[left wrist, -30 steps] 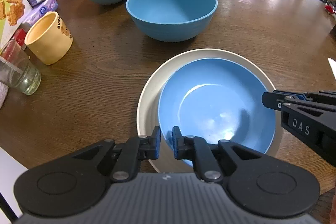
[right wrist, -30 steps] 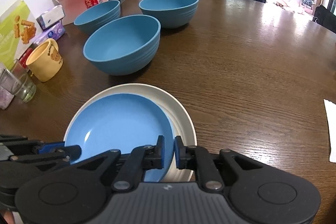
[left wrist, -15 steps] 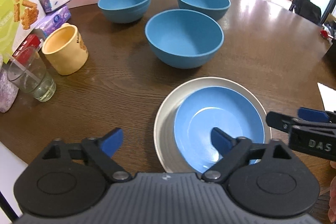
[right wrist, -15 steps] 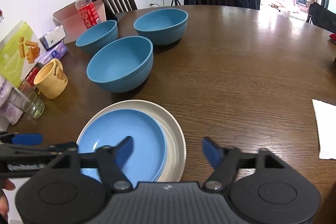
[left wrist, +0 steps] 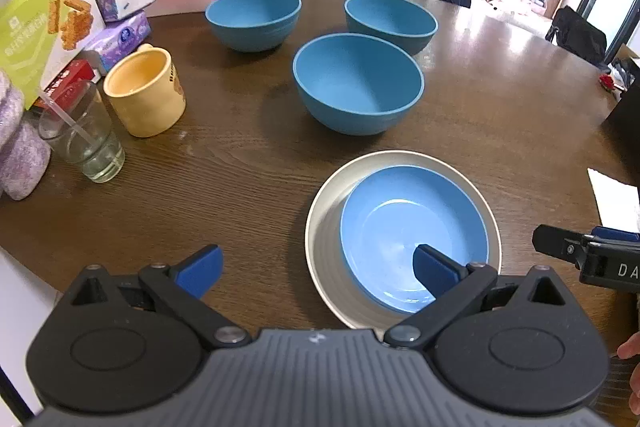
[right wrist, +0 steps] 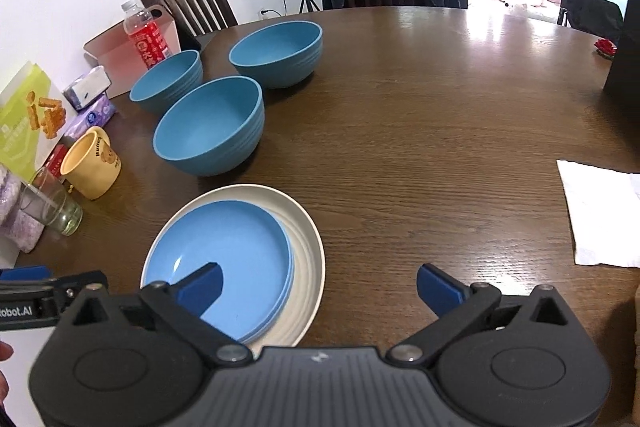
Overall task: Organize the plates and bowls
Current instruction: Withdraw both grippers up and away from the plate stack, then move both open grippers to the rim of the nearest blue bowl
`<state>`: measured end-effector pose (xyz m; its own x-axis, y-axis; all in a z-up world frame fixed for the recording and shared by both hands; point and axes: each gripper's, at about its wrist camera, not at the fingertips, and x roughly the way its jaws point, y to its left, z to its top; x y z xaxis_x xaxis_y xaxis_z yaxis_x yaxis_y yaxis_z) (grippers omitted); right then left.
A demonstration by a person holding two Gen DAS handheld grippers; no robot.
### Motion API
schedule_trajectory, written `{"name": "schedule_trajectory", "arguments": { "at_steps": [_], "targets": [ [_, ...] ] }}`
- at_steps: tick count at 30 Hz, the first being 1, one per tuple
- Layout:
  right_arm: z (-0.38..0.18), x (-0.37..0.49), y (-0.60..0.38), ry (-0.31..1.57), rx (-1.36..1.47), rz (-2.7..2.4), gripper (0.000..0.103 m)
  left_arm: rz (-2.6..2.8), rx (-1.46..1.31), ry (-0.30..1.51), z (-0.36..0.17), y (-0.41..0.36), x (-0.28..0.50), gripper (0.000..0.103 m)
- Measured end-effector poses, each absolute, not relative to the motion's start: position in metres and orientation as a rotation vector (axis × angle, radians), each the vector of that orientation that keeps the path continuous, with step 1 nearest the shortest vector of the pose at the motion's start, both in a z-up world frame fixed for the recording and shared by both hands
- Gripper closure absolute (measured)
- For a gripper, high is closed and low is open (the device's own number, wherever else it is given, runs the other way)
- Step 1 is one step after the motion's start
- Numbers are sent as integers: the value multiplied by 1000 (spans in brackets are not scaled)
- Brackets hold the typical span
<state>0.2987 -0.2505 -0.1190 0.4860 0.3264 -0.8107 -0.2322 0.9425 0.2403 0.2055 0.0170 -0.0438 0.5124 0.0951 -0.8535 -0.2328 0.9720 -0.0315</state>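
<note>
- Left wrist view: the left gripper (left wrist: pixel 318 269) is seen with jaws still spreading, nothing between them; the blue plate (left wrist: pixel 404 223) is seen resting inside the white plate (left wrist: pixel 326 227) on the worktop (left wrist: pixel 240 179); three blue bowls (left wrist: pixel 358 83) are set beyond the plates; a yellow mug (left wrist: pixel 144 93) and a glass (left wrist: pixel 84 139) are placed at the left edge.
- Right wrist view: the right gripper (right wrist: pixel 318 289) is seen with jaws still spreading, nothing gripped; the blue plate (right wrist: pixel 228 247) is shown off-centre in the white plate (right wrist: pixel 308 255); a white napkin (right wrist: pixel 600 215) is laid at the right.
</note>
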Motion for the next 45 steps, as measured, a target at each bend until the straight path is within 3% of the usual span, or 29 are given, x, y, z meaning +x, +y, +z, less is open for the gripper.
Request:
{"name": "schedule_trajectory", "arguments": {
  "at_steps": [18,45],
  "targets": [
    [-79,288,-254,979,120,337,0,214,-157,967,-8,18,194,0],
    [-80,426,-162,1055,50,298,0,237,-116,1030,-13,84,333,0]
  ]
}}
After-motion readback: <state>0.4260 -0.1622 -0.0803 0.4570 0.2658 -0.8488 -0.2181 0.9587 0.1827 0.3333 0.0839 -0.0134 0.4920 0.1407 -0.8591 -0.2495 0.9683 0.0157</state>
